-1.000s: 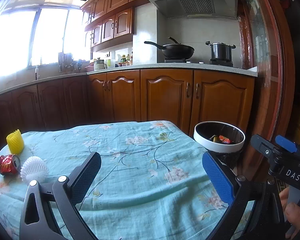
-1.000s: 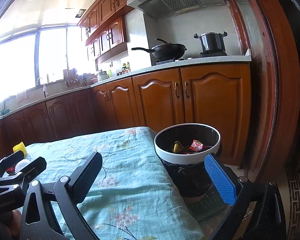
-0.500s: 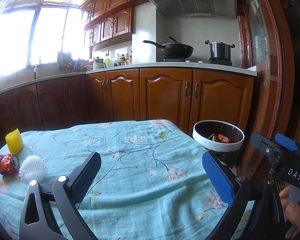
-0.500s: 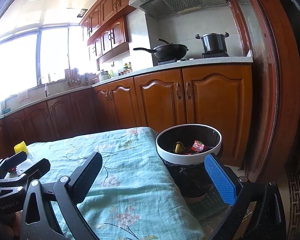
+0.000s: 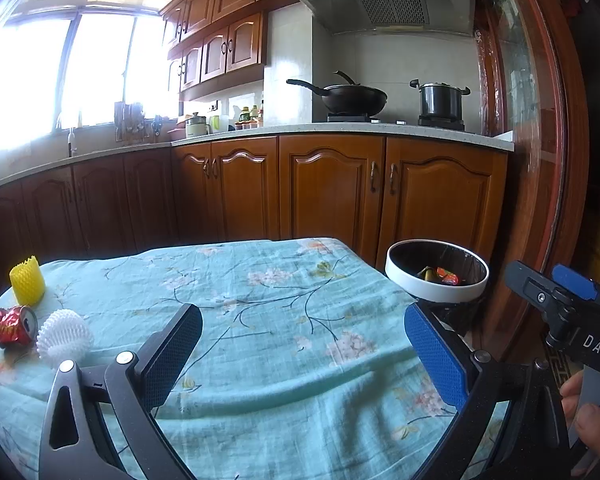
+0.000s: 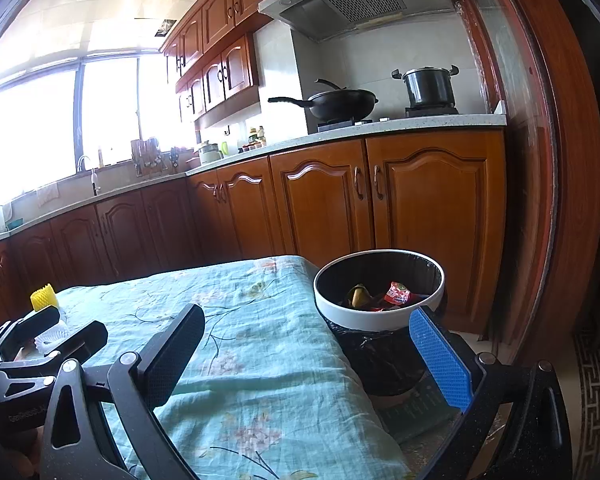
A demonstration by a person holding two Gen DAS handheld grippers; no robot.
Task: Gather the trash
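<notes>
A crushed red can (image 5: 13,326), a white foam net (image 5: 64,339) and a yellow foam net (image 5: 27,286) lie at the left end of the table with the teal floral cloth (image 5: 260,320). A white-rimmed trash bin (image 5: 437,276) with a black liner stands off the table's right end and holds wrappers; it also shows in the right wrist view (image 6: 379,292). My left gripper (image 5: 304,356) is open and empty above the cloth. My right gripper (image 6: 312,356) is open and empty, spanning the table's right edge and the bin.
Wooden kitchen cabinets (image 5: 328,188) run behind the table, with a wok (image 5: 350,96) and a pot (image 5: 440,100) on the stove. A wooden door frame (image 6: 548,160) stands right of the bin. The left gripper shows at the left in the right wrist view (image 6: 48,340).
Both views shifted slightly; the right gripper drifted a little to the right and back. Both grippers stay open and empty. The trash has not moved.
</notes>
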